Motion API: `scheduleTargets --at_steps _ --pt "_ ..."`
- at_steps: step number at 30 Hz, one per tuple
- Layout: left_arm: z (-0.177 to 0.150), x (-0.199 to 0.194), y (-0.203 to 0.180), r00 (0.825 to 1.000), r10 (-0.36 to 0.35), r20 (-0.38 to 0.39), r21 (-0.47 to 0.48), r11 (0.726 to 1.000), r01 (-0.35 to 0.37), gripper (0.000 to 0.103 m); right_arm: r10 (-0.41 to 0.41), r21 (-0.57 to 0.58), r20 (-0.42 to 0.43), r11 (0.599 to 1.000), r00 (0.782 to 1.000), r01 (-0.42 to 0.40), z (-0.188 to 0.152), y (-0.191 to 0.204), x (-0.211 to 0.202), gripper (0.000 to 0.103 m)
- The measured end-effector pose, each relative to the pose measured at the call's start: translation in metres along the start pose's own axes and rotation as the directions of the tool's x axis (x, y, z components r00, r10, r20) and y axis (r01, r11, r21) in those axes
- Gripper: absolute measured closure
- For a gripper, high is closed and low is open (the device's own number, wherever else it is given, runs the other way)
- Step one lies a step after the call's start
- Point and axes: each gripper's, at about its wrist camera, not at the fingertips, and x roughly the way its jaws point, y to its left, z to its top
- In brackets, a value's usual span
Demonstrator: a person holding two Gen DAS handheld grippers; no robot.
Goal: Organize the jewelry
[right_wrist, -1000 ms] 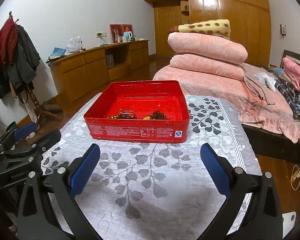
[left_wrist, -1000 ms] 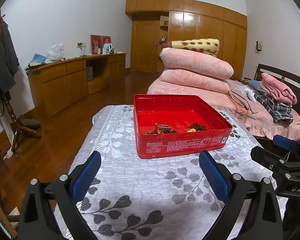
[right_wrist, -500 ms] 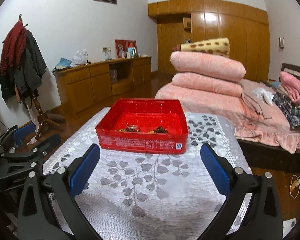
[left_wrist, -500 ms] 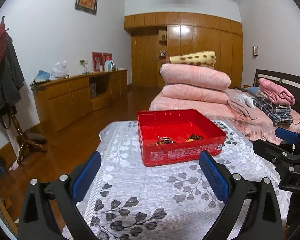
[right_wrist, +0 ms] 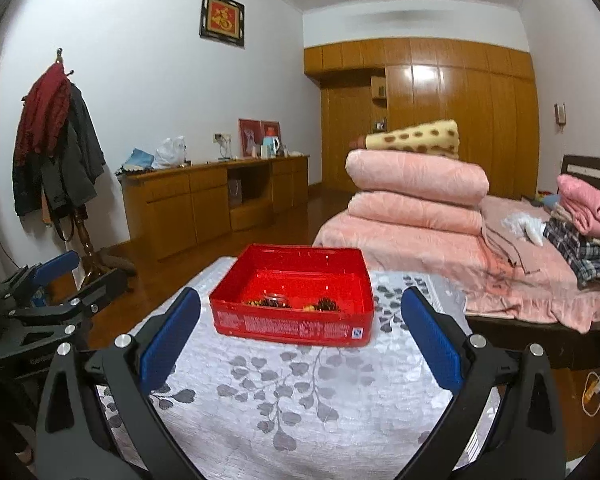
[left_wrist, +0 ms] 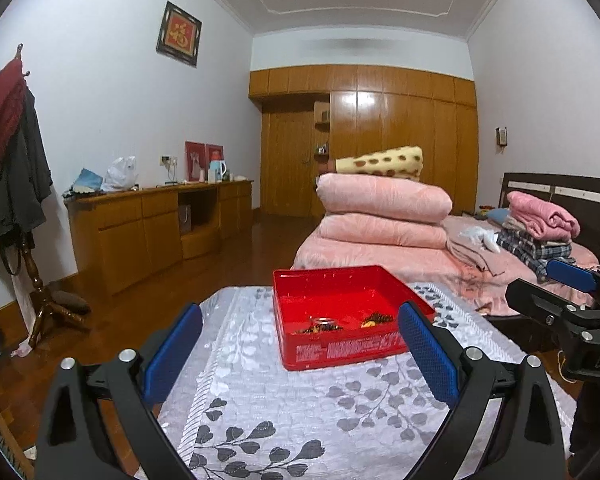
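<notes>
A red tin box stands open on a table with a white leaf-patterned cloth. In it lie a silver ring-shaped bangle, dark beaded pieces and a small yellow piece. The box also shows in the right wrist view. My left gripper is open and empty, held back from the box above the cloth. My right gripper is open and empty, also short of the box. Each gripper shows at the edge of the other's view.
A bed with stacked pink quilts and folded clothes lies behind the table on the right. A wooden sideboard runs along the left wall. A coat stand is at far left. Wooden floor surrounds the table.
Both grippers have pulled back from the box and tilted up, so the box looks smaller and more of the room shows. Both stay open.
</notes>
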Motion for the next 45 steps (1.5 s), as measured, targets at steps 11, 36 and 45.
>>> scheduleTargets --at_steps 11,36,45 --pt "0.009 -0.022 -0.004 0.996 0.002 0.091 0.018 1.000 -0.004 0.007 0.003 -0.016 0.061 1.000 0.998 -0.002 0.009 0.004 -0.017 0.006" --pt "0.011 -0.030 -0.005 0.993 -0.001 0.116 0.017 1.000 -0.001 0.007 -0.001 -0.023 0.086 1.000 0.996 0.003 0.008 0.006 -0.021 0.006" --pt "0.012 -0.031 -0.006 0.993 0.000 0.116 0.018 1.000 -0.003 0.007 -0.002 -0.022 0.088 1.000 0.996 0.004 0.009 0.005 -0.021 0.006"
